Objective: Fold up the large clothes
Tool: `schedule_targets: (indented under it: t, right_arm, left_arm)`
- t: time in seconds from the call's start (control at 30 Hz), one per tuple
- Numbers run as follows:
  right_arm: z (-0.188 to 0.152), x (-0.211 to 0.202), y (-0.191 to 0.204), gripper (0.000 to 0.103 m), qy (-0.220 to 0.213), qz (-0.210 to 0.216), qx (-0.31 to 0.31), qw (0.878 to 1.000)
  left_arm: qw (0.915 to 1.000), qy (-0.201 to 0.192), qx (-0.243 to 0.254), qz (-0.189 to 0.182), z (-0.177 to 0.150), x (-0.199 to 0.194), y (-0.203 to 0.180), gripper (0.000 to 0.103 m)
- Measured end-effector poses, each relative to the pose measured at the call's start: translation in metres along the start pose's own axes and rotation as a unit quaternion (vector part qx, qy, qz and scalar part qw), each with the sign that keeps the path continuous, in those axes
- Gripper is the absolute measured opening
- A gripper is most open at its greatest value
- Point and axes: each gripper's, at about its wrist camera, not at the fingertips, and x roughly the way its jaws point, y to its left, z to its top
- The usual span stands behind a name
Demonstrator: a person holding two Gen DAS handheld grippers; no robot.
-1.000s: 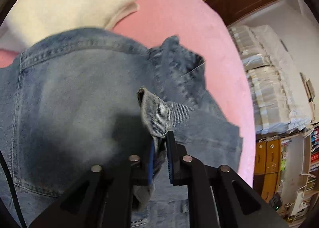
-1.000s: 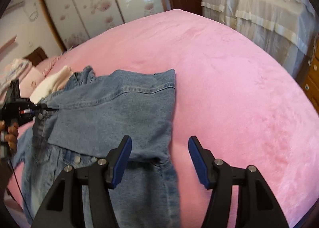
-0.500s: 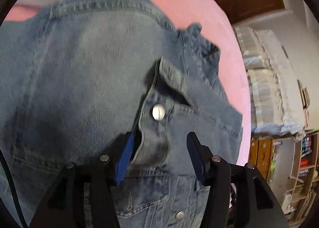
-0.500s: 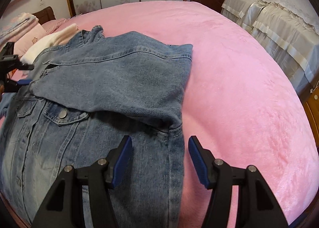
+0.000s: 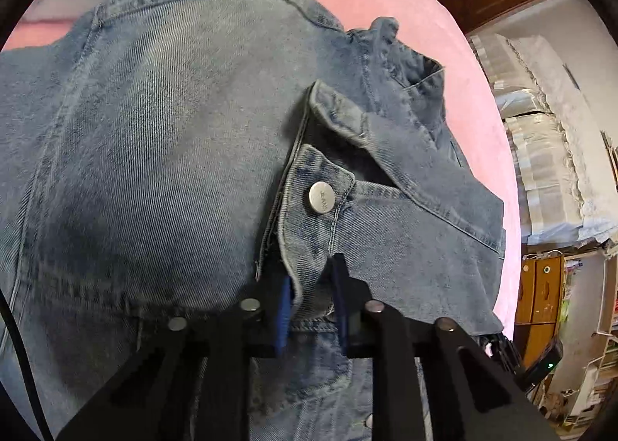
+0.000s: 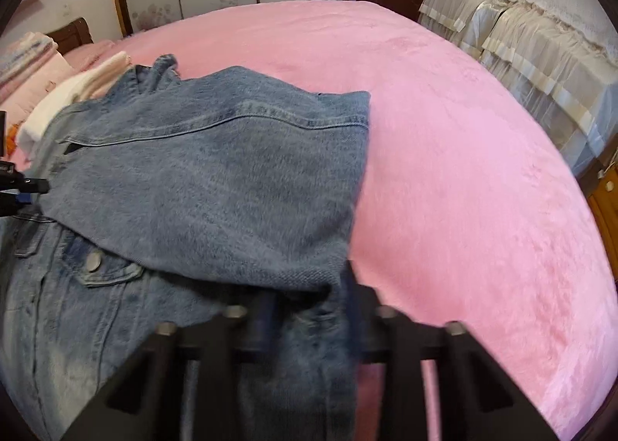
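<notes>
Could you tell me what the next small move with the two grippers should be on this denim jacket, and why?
Probably lift both ends together and carry the next fold over. The left gripper has just closed its jaws on the jacket's buttoned front edge, and the right gripper has just closed its jaws on denim at the side edge. The sleeve already lies folded across on the pink blanket.

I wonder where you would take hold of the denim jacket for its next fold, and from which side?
Judging by its pose, grip the denim jacket at its doubled edges, coming from the near side. The left gripper has just closed on the button placket; the right gripper has just closed at the side seam, though blur hides the contact.
</notes>
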Motion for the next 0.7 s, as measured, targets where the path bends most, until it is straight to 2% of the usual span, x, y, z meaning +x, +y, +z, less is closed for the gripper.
schedule_targets:
  t: [0.1, 0.17, 0.23, 0.3, 0.33, 0.37, 0.43, 0.5, 0.53, 0.6, 0.7]
  right_arm:
    - [-0.002, -0.012, -0.011, 0.014, -0.022, -0.005, 0.007, 1.000]
    - [-0.008, -0.001, -0.015, 0.014, 0.003, 0.003, 0.011, 1.000]
    - [-0.012, 0.010, -0.007, 0.014, 0.025, -0.009, -0.008, 1.000]
    - [-0.010, 0.006, 0.000, 0.017, 0.027, -0.022, -0.030, 0.999]
    - [-0.008, 0.003, 0.000, 0.018, 0.031, -0.017, -0.030, 0.999]
    - [-0.006, -0.003, -0.003, 0.022, 0.040, 0.000, -0.024, 0.999]
    - [-0.004, -0.019, -0.014, 0.034, 0.042, 0.045, -0.008, 0.998]
    - [0.003, -0.041, -0.029, 0.045, 0.022, 0.095, 0.013, 0.995]
    - [0.006, -0.049, -0.035, 0.047, 0.013, 0.110, 0.020, 0.994]
    - [0.019, -0.060, -0.047, 0.054, -0.008, 0.120, 0.039, 0.992]
    - [0.048, -0.049, -0.066, 0.055, -0.019, 0.117, 0.070, 0.990]
  left_arm:
    - [0.9994, -0.005, 0.022, 0.026, -0.007, 0.000, -0.012, 0.013]
    - [0.9993, 0.003, 0.016, 0.035, -0.011, 0.008, -0.008, 0.013]
    - [0.9998, 0.005, 0.005, 0.019, -0.010, 0.011, 0.000, 0.013]
    - [0.9999, 0.009, 0.001, 0.006, -0.007, 0.007, 0.002, 0.017]
    - [0.9999, 0.010, 0.003, 0.003, -0.007, 0.003, 0.002, 0.023]
    - [0.9999, 0.010, 0.007, 0.001, -0.005, 0.000, 0.001, 0.028]
    - [0.9998, -0.003, 0.018, 0.001, -0.005, -0.017, -0.001, 0.029]
    - [0.9994, -0.017, 0.025, -0.017, 0.002, -0.031, -0.003, 0.033]
    - [0.9990, -0.025, 0.023, -0.027, 0.008, -0.037, -0.004, 0.039]
    - [0.9983, -0.041, 0.017, -0.036, 0.020, -0.043, -0.005, 0.051]
    - [0.9977, -0.049, -0.003, -0.047, 0.048, -0.031, -0.008, 0.051]
